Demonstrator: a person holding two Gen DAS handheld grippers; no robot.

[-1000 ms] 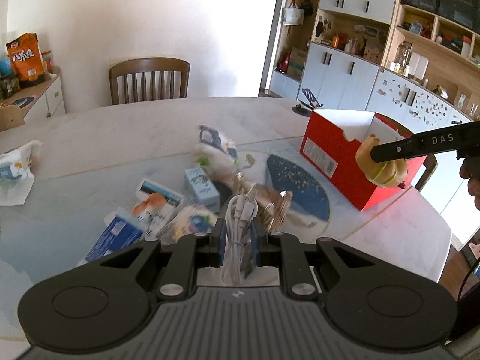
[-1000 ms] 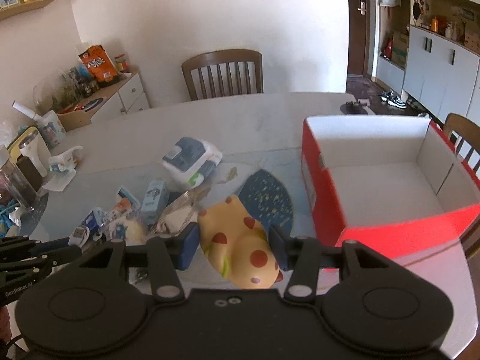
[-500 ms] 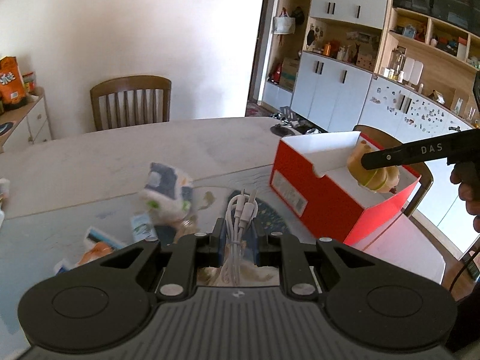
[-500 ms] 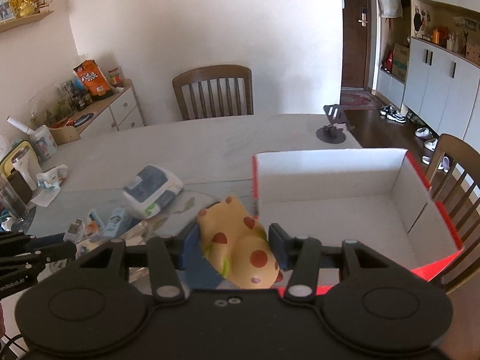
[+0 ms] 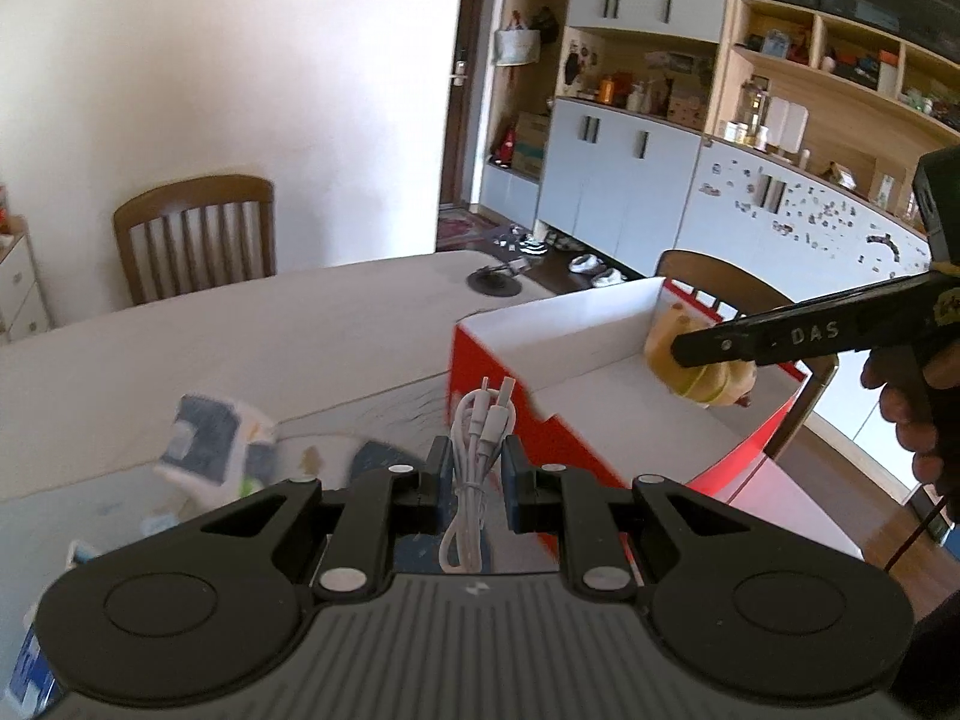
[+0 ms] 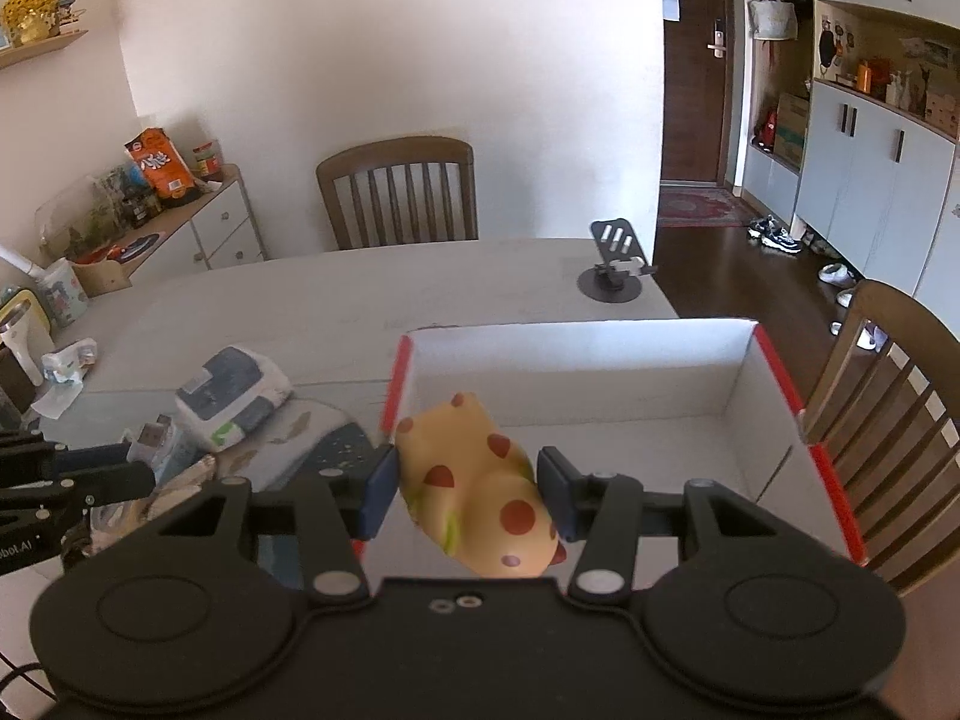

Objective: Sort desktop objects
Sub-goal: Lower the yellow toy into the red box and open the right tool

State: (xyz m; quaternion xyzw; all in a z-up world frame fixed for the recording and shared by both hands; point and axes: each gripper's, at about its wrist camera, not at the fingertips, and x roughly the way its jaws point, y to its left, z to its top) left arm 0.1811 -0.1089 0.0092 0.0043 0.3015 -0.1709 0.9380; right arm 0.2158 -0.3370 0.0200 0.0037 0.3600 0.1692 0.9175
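My left gripper (image 5: 475,471) is shut on a coiled white cable (image 5: 477,450), held just short of the near left corner of the red box (image 5: 528,426). The box has a white inside (image 6: 600,420) that holds nothing. My right gripper (image 6: 468,489) is shut on a yellow toy with red spots (image 6: 480,492) and hangs over the box's near left part. From the left wrist view the toy (image 5: 696,381) shows above the box's floor, pinched by the black fingers (image 5: 780,339). A hand (image 5: 912,414) holds that gripper.
A blue-and-white pack (image 6: 231,396), a dark round mat (image 6: 336,450) and several small packets lie left of the box. A black phone stand (image 6: 612,276) stands at the table's far end. Wooden chairs (image 6: 399,192) stand behind the table and to the right of the box (image 6: 888,372).
Both grippers have moved right, away from the pile of objects. The toy has gone from in front of the box to over its inside. The cable has come up to the box's corner.
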